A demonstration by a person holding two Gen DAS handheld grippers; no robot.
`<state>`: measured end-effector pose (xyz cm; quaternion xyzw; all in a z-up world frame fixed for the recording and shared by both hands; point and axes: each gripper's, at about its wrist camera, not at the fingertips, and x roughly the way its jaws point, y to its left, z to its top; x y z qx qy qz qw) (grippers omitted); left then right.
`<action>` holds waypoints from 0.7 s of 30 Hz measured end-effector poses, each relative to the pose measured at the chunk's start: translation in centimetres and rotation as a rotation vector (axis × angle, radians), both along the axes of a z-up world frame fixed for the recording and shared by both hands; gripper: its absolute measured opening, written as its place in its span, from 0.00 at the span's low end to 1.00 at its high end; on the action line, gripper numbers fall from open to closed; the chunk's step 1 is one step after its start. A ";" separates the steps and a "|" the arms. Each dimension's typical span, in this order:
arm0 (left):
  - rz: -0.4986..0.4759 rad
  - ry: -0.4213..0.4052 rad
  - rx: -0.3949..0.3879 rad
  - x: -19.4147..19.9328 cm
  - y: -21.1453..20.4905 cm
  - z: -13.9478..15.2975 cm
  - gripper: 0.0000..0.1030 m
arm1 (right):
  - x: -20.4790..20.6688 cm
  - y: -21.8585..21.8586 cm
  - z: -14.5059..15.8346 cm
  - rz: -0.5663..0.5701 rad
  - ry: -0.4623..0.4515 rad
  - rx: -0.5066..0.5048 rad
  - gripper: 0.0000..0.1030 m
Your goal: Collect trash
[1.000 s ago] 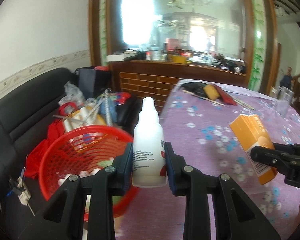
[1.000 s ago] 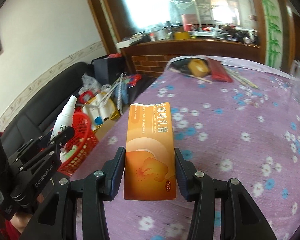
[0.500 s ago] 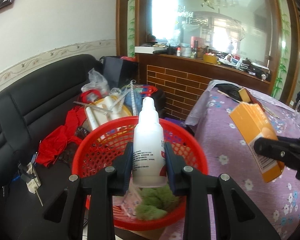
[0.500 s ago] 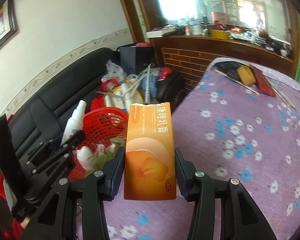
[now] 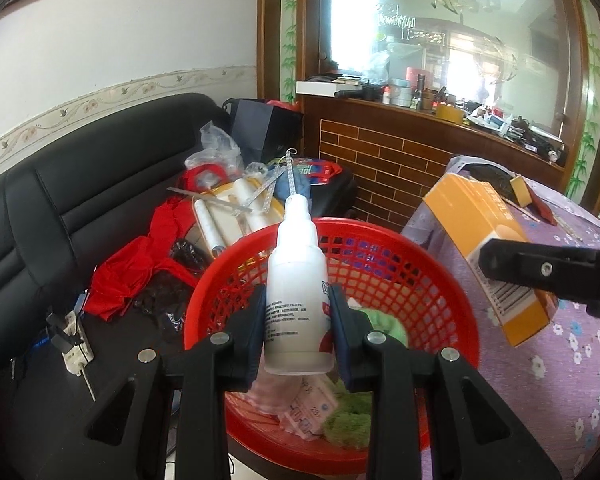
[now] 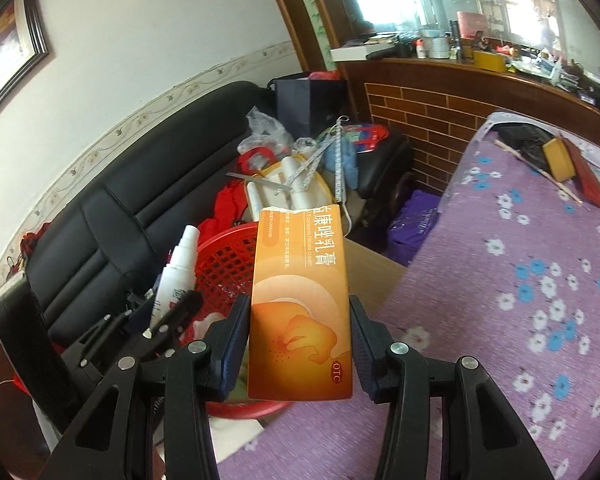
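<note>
Beside the sofa (image 5: 40, 208), left tongs (image 5: 298, 332) grip a bottle (image 5: 296, 280), right tongs (image 6: 298, 344) a carton (image 6: 300, 304), over the littered basket (image 5: 400, 264).

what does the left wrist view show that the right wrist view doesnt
Only the left wrist view: the basket's inside, with green stuff and paper scraps, and the box's barcode side.

Only the right wrist view: the box's printed front, a purple bag by the table and a picture frame on the wall.

Both: the left tool shut on the bottle, the right tool shut on the box, the red basket and the black sofa.
</note>
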<state>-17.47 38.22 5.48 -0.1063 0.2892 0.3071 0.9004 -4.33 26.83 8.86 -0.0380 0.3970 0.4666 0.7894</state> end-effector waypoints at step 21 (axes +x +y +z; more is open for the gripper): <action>0.017 -0.123 0.076 -4.4 -3.6 4.1 0.96 | -1.9 -5.1 3.5 -0.046 -0.057 0.103 0.69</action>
